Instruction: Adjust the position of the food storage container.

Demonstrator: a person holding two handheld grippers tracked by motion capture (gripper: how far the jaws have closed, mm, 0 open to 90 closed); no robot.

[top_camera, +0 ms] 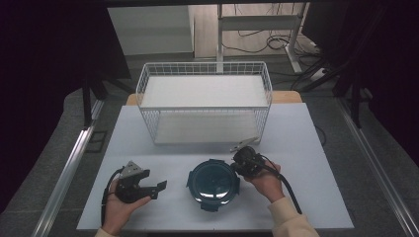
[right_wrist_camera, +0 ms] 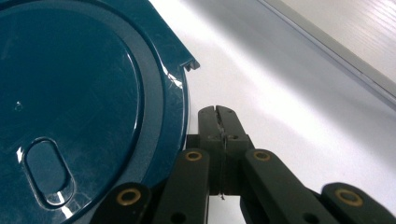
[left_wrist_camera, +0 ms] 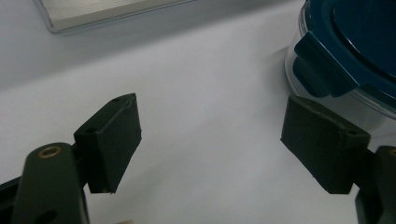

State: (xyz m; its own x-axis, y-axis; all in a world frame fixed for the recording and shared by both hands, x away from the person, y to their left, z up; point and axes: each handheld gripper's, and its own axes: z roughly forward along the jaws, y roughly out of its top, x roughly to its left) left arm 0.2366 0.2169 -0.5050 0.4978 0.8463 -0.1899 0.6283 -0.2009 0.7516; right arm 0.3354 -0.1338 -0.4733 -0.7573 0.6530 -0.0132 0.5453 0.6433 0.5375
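A round clear container with a dark blue clip lid [top_camera: 213, 181] sits at the front middle of the white table. My left gripper [top_camera: 154, 181] lies to its left, held in a hand, jaws open wide and empty. In the left gripper view the container [left_wrist_camera: 355, 37] is at the upper right, a lid clip just beyond the right pad [left_wrist_camera: 322, 149]; the left gripper [left_wrist_camera: 217, 135] holds nothing. My right gripper [top_camera: 236, 168] is at the lid's upper right edge. In the right gripper view its jaws [right_wrist_camera: 218, 116] are shut together, empty, right beside the lid's rim [right_wrist_camera: 70, 93].
A white wire basket [top_camera: 205, 69] with a flat shelf stands behind the container at the table's back middle. Its base edge appears in the gripper views [left_wrist_camera: 107, 11] [right_wrist_camera: 345, 51]. The white table top [top_camera: 296, 148] stretches out to both sides, with dark floor and metal rails beyond it.
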